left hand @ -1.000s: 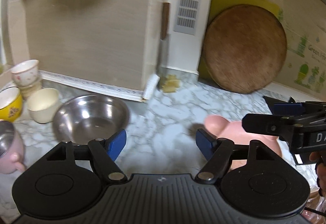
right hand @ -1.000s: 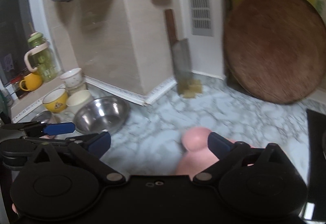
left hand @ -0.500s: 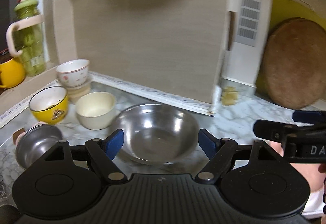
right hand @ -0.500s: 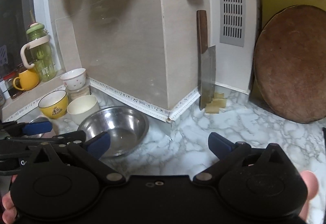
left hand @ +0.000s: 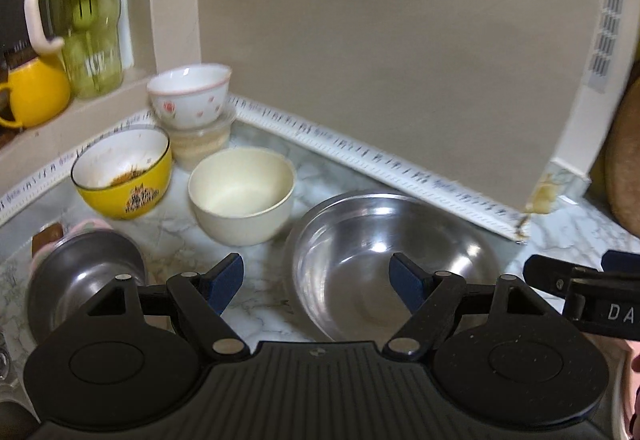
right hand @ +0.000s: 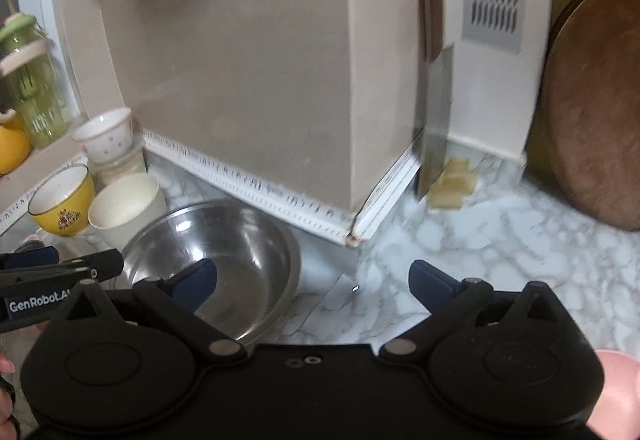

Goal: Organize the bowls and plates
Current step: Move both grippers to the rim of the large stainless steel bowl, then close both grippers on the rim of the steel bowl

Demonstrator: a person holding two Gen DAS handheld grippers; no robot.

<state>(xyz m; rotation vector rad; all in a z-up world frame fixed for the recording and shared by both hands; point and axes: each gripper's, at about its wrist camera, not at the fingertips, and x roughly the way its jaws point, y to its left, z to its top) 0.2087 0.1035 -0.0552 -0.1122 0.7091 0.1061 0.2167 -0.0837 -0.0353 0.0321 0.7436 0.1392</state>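
The biggest thing in front of me is the steel bowl (left hand: 394, 264), which sits on the marble counter (right hand: 500, 240) at about 12 o'clock from my left gripper (left hand: 316, 278), just beyond its tips, and at about 10 o'clock from my right gripper (right hand: 312, 282). Both tongs stand wide apart and hold nothing. I judge the main risk is here: the steel wall is thin, smooth and round, so if one blue pad comes on the rim from outside, the bowl can slide on the marble or tip up and ring against its neighbours. The cream bowl (left hand: 242, 193) stands at 11 o'clock, very near the steel rim, so a push to the left can knock it. Behind it, at 10 o'clock, the yellow bowl (left hand: 122, 173) has food remains inside, and I think these can spill if it is bumped. The small white bowl (left hand: 190, 95) rests on a plastic tub (left hand: 204, 143) and looks unstable. Also my two grippers are near each other, and they can collide if both go for the same bowl.
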